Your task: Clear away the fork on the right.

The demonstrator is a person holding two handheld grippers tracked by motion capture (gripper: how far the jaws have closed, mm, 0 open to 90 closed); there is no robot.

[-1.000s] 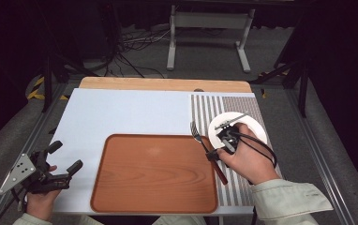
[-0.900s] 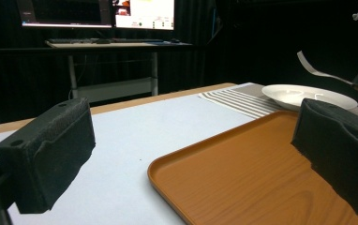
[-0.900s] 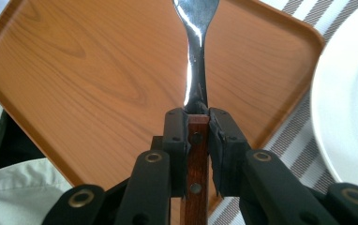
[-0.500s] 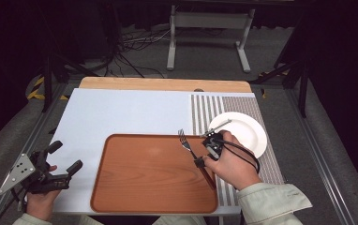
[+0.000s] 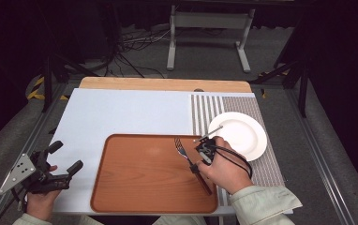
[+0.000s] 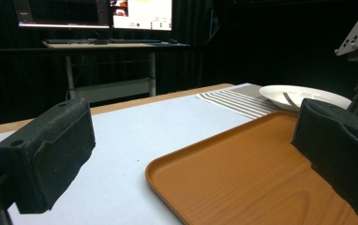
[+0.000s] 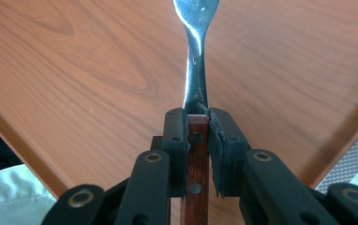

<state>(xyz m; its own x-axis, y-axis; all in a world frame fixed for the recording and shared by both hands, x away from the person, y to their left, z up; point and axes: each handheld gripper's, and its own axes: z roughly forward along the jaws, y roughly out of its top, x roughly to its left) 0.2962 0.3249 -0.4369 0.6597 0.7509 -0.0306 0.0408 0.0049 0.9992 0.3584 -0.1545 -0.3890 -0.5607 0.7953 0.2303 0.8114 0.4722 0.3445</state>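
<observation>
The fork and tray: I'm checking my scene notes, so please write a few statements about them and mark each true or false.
1. The right gripper is shut on the fork. True.
2. The fork is over the plate. False: it is over the tray.
3. The left gripper holds a spoon. False: it is open and holds nothing.
4. The fork has a wooden handle. True.
5. A second utensil lies on the plate. True.

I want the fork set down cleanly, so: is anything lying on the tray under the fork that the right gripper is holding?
Nothing visible. The right gripper is clamped on the fork by its wooden handle, and the tray below shows bare wood grain.
</observation>
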